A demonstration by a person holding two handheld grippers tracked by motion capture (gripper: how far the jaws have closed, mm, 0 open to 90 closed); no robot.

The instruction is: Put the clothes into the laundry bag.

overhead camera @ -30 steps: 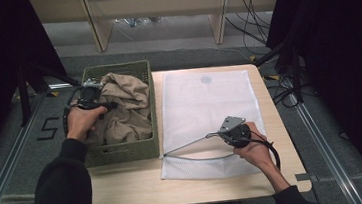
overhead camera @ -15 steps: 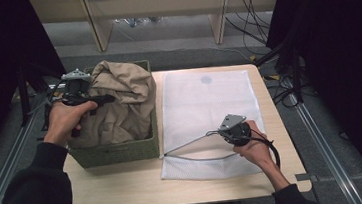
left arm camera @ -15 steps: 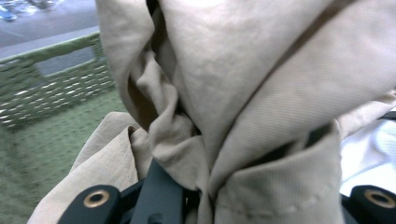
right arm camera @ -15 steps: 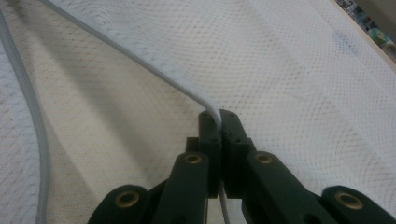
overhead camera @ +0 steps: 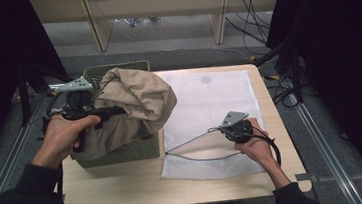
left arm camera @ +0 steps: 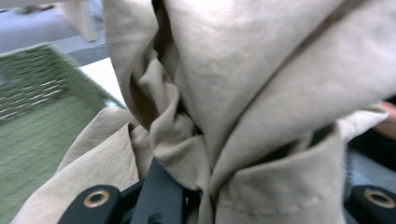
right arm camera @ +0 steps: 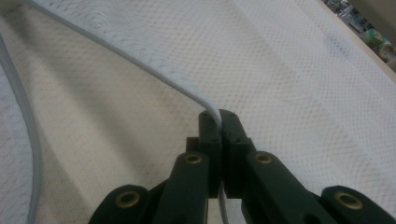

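High view: the left hand-held gripper (overhead camera: 100, 112) is clamped on a beige garment (overhead camera: 134, 104) and holds it bunched above the green basket (overhead camera: 118, 153), which stands at the table's (overhead camera: 127, 187) left edge. The garment's lower folds hang into the basket. The right hand-held gripper (overhead camera: 221, 128) sits near the table's front right corner, pinching the upper edge of the white mesh bag (overhead camera: 209, 99), so that the bag's mouth gapes toward the basket. The bag lies flat across the right half of the table.

Left gripper view: beige cloth (left arm camera: 261, 93) is gathered between the jaws; the basket (left arm camera: 37, 93) lies below and to the side.

Right gripper view: the jaws are closed tight on the bag's corded rim (right arm camera: 140, 65), lifting it off the lower mesh layer (right arm camera: 93, 154).

Step in hand, as judged: transfer of the garment from basket to bag. The next move calls for lifting the garment clear of the basket wall, carrying it across to the open mouth, and feeding it in while the right grip keeps the rim raised.
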